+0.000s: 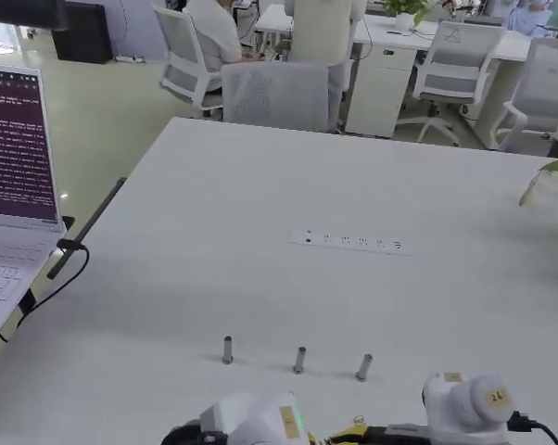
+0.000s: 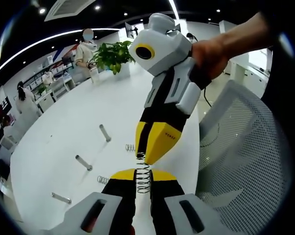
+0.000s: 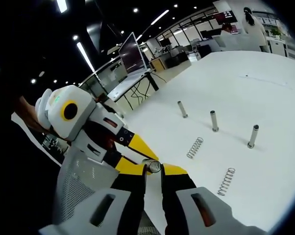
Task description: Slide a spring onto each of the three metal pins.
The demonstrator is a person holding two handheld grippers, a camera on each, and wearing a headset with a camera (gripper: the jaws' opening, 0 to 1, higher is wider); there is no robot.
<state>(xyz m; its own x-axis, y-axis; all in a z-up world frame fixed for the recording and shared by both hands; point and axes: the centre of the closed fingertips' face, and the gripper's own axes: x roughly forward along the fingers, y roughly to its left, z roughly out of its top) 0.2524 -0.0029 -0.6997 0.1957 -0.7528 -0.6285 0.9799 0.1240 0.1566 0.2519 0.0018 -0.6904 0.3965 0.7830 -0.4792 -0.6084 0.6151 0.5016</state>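
Three short metal pins point(image 1: 227, 349) point(image 1: 299, 360) point(image 1: 363, 367) stand upright in a row on the white table point(image 1: 260, 213). They are bare in the right gripper view point(image 3: 182, 109) point(image 3: 214, 121) point(image 3: 253, 136). My left gripper point(image 2: 143, 178) and right gripper point(image 3: 152, 170) meet tip to tip, both shut on one spring point(image 2: 143, 172) stretched between them. In the left gripper view the right gripper point(image 2: 141, 156) comes down from above onto the spring's far end. Two loose springs point(image 3: 195, 147) point(image 3: 226, 181) lie flat on the table in front of the pins.
An open laptop point(image 1: 15, 158) with its cable sits at the table's left edge. A power strip point(image 1: 348, 241) is set into the middle of the table. Office chairs point(image 1: 274, 93) stand along the far side, and a mesh chair point(image 2: 245, 156) is close behind the grippers.
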